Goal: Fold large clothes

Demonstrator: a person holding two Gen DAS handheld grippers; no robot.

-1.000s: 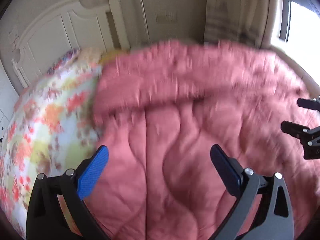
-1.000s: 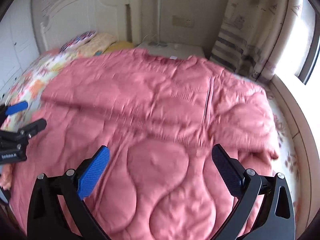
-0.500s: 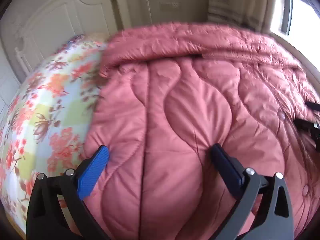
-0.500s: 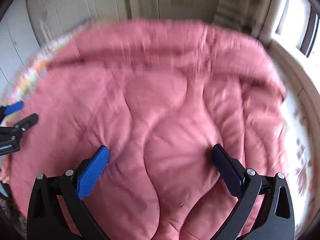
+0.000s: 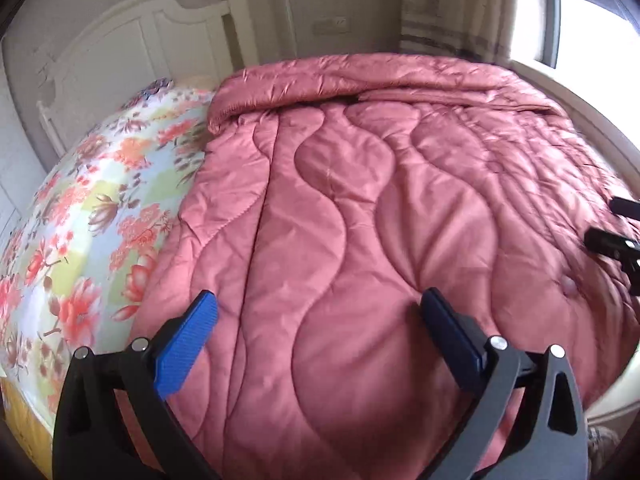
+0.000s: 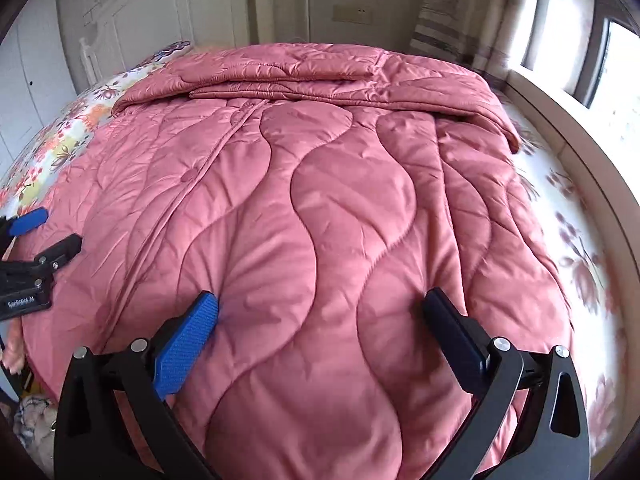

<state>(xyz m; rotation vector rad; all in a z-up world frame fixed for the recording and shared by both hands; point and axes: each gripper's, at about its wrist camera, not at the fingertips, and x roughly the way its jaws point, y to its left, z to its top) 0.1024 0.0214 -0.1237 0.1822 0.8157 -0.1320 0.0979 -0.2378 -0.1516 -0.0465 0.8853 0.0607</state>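
A large pink quilted garment (image 5: 360, 208) lies spread over the bed, with its far part folded back toward me in a thick band (image 5: 360, 80). It also fills the right wrist view (image 6: 320, 208). My left gripper (image 5: 320, 320) is open and empty, just above the near left part of the garment. My right gripper (image 6: 320, 320) is open and empty above the near right part. Each gripper shows at the edge of the other's view: the right one (image 5: 616, 236) and the left one (image 6: 36, 240).
A floral bedsheet (image 5: 92, 220) covers the bed left of the garment, and also shows to its right (image 6: 568, 216). A white headboard (image 5: 132, 40) stands at the far end. A curtain (image 6: 460, 12) and bright window (image 6: 616, 60) are at the right.
Both grippers have come down and nearer to the garment's near part. The far part now lies folded back as a settled band. Both grippers stay open.
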